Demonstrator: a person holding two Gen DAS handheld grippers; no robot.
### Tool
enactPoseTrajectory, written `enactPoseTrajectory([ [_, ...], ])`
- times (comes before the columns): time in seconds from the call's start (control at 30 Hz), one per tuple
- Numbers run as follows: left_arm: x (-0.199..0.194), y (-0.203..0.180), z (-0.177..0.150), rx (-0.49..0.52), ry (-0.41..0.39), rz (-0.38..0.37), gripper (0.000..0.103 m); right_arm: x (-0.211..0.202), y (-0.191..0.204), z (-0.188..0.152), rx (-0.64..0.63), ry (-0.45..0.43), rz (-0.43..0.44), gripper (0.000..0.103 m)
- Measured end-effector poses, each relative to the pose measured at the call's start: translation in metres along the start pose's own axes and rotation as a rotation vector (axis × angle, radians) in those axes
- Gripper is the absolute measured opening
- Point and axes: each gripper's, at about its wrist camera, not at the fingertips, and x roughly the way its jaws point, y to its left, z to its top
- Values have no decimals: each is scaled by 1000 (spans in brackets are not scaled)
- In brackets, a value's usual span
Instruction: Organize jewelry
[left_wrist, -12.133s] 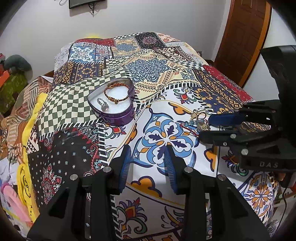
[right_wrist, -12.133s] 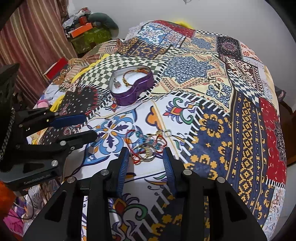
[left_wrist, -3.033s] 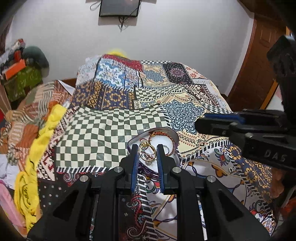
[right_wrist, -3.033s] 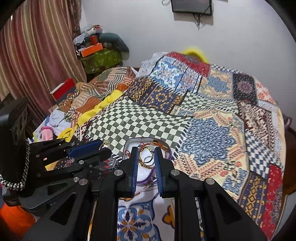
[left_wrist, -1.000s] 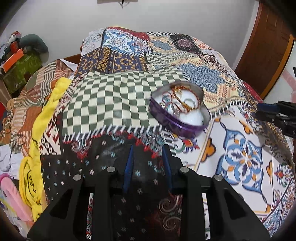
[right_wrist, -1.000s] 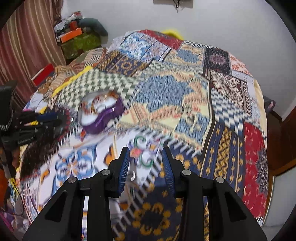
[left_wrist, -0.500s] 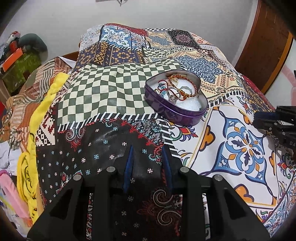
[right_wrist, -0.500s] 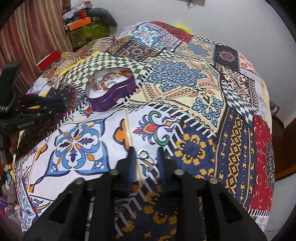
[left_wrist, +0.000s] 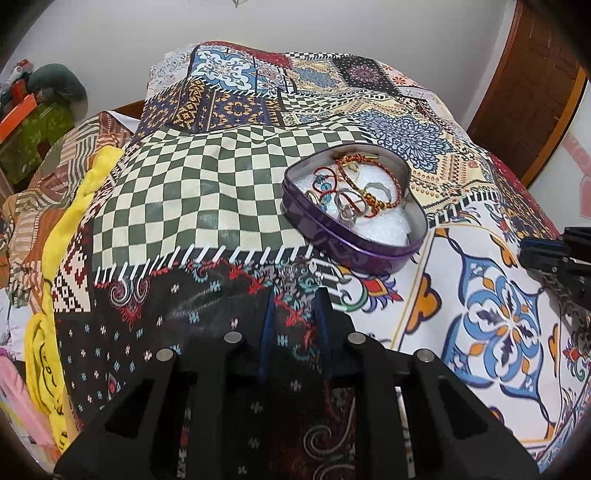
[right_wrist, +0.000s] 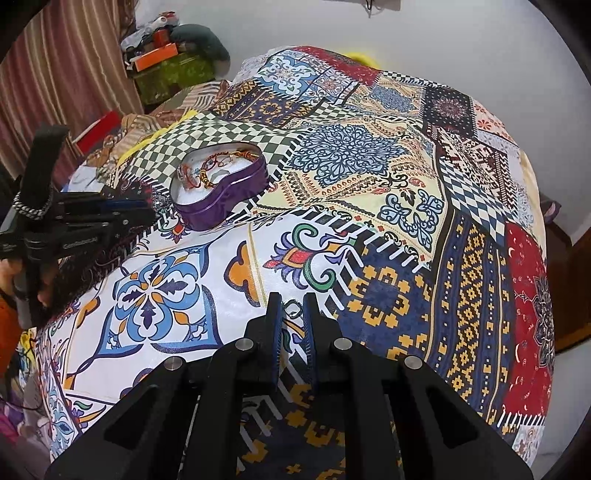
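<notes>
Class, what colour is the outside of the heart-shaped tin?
Purple tin, clearest in the left wrist view.

My left gripper (left_wrist: 294, 295) sits low, pointing forward, its two blue-padded fingers (left_wrist: 266, 325) parted by a moderate gap with nothing between them. My right gripper (right_wrist: 293, 301) is likewise low and level, its fingers (right_wrist: 309, 317) drawn closer together but with a narrow gap between the tips; whether they grip anything I cannot tell. From the right wrist camera the left gripper appears side-on at the far left, fingers pointing right.
</notes>
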Motion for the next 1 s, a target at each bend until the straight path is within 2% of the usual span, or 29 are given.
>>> enactPoseTrajectory([
  [0.43,10,4,16,-29,-8,15,20,0,0,0,4,-5,7,10],
  [0.57,15,6,15,-56,-4,26,8,-2,0,2,1,-11,-4,10],
  [0.77,4,4,8,-46,-18,20,8,-6,2,12,0,-38,-6,10],
  [1.0,-26,2,12,-31,-81,16,8,-12,11,29,-12,-84,8,10],
])
